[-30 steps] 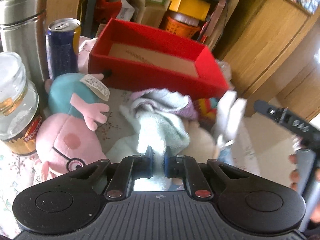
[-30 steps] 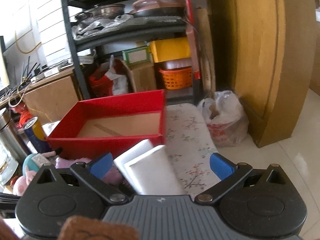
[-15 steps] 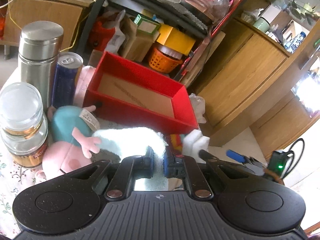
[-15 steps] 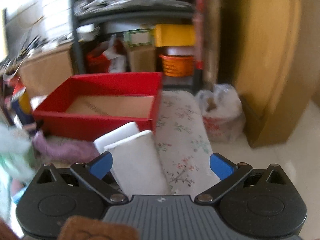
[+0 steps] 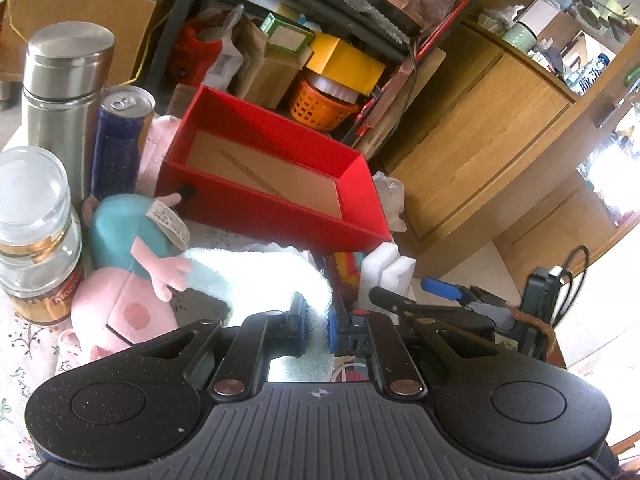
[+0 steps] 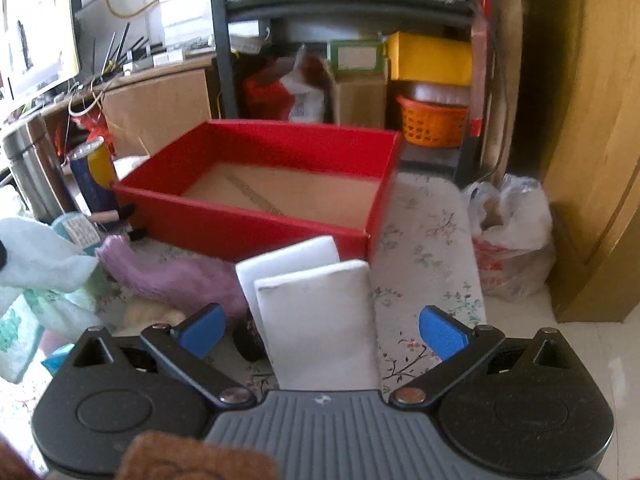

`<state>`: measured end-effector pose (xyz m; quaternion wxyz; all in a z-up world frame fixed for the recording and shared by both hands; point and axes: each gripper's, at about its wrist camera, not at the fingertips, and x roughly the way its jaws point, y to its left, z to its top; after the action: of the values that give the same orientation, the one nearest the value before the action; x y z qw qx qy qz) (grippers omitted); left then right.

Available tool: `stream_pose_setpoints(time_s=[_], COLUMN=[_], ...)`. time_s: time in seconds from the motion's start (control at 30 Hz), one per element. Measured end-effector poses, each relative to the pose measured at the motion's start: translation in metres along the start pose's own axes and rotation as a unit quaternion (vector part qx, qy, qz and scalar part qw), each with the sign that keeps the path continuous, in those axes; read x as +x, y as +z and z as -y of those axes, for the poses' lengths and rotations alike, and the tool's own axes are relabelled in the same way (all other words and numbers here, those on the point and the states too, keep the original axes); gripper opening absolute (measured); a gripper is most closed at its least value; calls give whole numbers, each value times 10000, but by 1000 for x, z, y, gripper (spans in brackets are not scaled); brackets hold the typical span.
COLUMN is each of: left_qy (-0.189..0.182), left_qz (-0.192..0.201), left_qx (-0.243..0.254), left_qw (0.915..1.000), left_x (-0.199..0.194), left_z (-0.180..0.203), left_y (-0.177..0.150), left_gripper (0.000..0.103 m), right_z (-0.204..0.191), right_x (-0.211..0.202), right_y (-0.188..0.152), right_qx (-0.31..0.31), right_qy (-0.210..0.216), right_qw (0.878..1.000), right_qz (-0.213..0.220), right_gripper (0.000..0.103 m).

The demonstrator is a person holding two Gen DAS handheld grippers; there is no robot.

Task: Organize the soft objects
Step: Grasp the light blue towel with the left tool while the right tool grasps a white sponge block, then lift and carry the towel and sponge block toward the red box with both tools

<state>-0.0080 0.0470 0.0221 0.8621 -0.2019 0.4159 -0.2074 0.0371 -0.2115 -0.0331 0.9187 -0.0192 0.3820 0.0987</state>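
Observation:
My left gripper (image 5: 314, 326) is shut on a pale mint fluffy towel (image 5: 260, 276) and holds it lifted above the table; the towel also shows in the right wrist view (image 6: 36, 256). A red open box (image 5: 264, 184) with a cardboard floor stands beyond it, empty, and shows in the right wrist view (image 6: 264, 184). My right gripper (image 6: 320, 332) is open, its jaws on either side of two upright white sponge blocks (image 6: 316, 320), not touching them. A purple towel (image 6: 176, 276) lies left of the sponges. A pink pig plush (image 5: 120, 292) in a teal dress lies at left.
A steel flask (image 5: 64, 92), a blue can (image 5: 120, 140) and a glass jar (image 5: 32, 232) stand at the left. A flowered cloth covers the table (image 6: 424, 248). A plastic bag (image 6: 508, 236) sits on the floor at right, by a wooden cabinet (image 6: 588, 140). Cluttered shelves stand behind.
My left gripper has lifted the mint towel off the pile and raised it, uncovering the purple towel. My right gripper has moved closer to the white sponges, staying open.

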Motion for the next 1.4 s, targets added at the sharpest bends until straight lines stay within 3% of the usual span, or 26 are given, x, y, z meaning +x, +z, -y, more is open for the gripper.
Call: stream_pose_setpoints(time_s=[0.1, 0.13, 0.17, 0.5, 0.6, 0.67, 0.77, 1.13, 1.17, 1.23, 1.27, 1.3, 1.33, 1.4], left_qy=[-20, -20, -23, -30, -29, -25, -22, -76, -82, -94, -91, -85, -81, -96], left_qz=[-2, -9, -14, 32, 54, 44, 15, -29, -26, -18, -22, -27, -31, -21], left_qx=[19, 11, 4, 55, 74, 91, 92, 193, 197, 201, 196, 191, 197, 223], left_qw=[10000, 10000, 10000, 10000, 10000, 9999, 10000, 9998, 9998, 9998, 9998, 9998, 9998, 9997], left_x=[0, 1, 1, 0, -1, -1, 0, 2, 2, 2, 3, 3, 4, 2], left_z=[1, 0, 0, 3, 4, 5, 6, 10, 11, 11, 12, 12, 12, 12], left_y=[0, 0, 0, 0, 0, -1, -2, -3, -3, -3, -3, -3, -3, -3], left_gripper=[8, 8, 8, 9, 9, 9, 9, 9, 9, 9, 9, 9, 9, 9], right_z=[12, 17, 20, 18, 12, 3, -4, 9, 10, 15, 13, 8, 7, 9], right_x=[10, 12, 11, -18, -22, -18, -6, -14, -17, -21, -18, -12, -8, -16], right_y=[1, 0, -3, -2, 0, -2, -9, -16, -16, -15, -15, -18, -21, -19], right_qx=[210, 384, 554, 940, 775, 522, 415, 901, 1020, 1356, 1177, 862, 822, 1181], right_qy=[274, 423, 539, 830, 491, 596, 418, 478, 522, 1015, 825, 309, 210, 753], right_qw=[9992, 9980, 9964, 9917, 9952, 9951, 9944, 9901, 9885, 9814, 9849, 9897, 9894, 9835], right_qz=[-214, -286, -335, -285, -337, -586, -874, -964, -991, -909, -969, -1097, -1178, -1141], right_gripper=[57, 39, 35, 33, 33, 36, 38, 33, 33, 33, 33, 32, 31, 30])
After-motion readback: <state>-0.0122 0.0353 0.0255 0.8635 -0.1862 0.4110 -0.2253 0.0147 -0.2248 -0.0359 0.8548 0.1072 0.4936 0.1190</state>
